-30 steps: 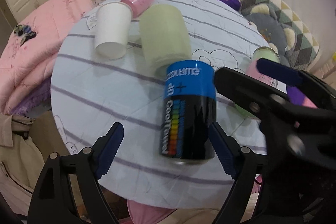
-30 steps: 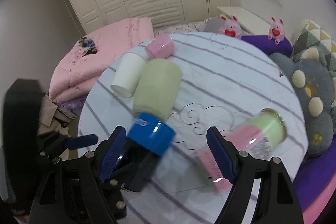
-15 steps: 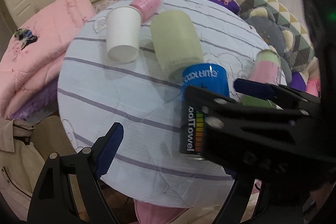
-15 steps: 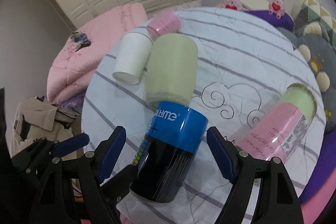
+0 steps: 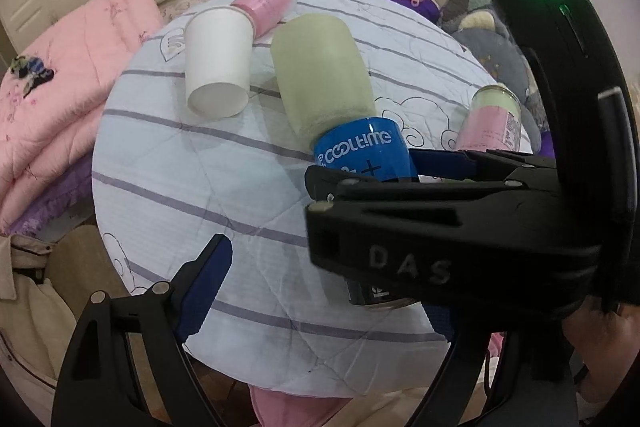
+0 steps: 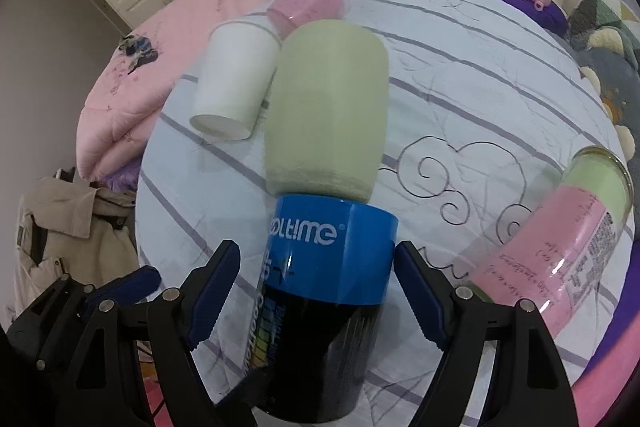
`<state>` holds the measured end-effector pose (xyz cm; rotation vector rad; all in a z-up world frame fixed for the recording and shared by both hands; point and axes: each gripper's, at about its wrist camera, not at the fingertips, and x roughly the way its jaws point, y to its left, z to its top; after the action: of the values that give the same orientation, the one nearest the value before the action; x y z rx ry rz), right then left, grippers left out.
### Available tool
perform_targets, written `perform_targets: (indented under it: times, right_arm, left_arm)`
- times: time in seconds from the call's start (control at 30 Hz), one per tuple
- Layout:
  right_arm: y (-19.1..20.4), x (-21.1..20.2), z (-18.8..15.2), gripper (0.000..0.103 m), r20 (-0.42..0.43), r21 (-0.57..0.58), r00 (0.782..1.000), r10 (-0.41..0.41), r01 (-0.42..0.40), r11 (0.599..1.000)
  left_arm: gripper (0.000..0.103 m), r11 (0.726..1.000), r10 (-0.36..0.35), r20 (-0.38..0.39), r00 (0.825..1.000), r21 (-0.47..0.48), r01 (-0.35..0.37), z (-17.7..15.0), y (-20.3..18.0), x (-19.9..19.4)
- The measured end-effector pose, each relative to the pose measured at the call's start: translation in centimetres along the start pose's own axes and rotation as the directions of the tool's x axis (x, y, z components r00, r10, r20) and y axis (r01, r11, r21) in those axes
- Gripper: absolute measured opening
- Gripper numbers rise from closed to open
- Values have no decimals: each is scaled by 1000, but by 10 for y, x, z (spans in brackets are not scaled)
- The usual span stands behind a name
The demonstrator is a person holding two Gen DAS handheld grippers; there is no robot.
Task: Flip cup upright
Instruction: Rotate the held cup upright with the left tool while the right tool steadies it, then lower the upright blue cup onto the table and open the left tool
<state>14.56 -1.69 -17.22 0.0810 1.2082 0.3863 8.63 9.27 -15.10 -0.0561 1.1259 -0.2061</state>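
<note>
A blue and black canister cup (image 6: 328, 291) lies on its side on the round table, blue end toward the green cup (image 6: 328, 111). My right gripper (image 6: 318, 291) is open, its blue pads on either side of the canister; I cannot tell if they touch it. In the left wrist view the canister (image 5: 360, 155) is mostly hidden behind the right gripper's black body (image 5: 440, 227). My left gripper is open and empty at the table's near edge; only its left finger (image 5: 204, 279) shows.
A white paper cup (image 6: 234, 87), a pink cup (image 6: 308, 3) and a pink and green glass jar (image 6: 560, 239) also lie on their sides on the quilted tablecloth (image 6: 460, 75). A beige jacket (image 6: 64, 223) and pink bedding (image 6: 168, 39) lie beyond the left edge.
My right gripper has moved forward, so its open fingers now stand on either side of the canister. In the left wrist view it has swung across and covers most of the canister.
</note>
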Motion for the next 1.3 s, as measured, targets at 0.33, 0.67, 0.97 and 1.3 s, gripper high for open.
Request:
perform_targets:
  times: [0.33, 0.67, 0.97, 1.3]
  right_arm:
    - [3, -11, -7, 68, 32, -61, 999, -5, 7, 998]
    - [-3, -41, -17, 68, 189, -120, 982, 2, 21, 993]
    - [-9, -67, -25, 68, 312, -163, 949, 38, 14, 986]
    - [-11, -64, -27, 68, 339, -203, 940, 23, 50, 978]
  left_arm:
    - [92, 1000, -3, 24, 1000, -21, 3, -3, 2, -4]
    - [94, 999, -36, 73, 997, -13, 37, 2, -16, -3]
    - [94, 1000, 6, 47, 999, 12, -7, 1, -29, 15]
    - [94, 1000, 16, 86, 996, -10, -15, 9, -29, 24]
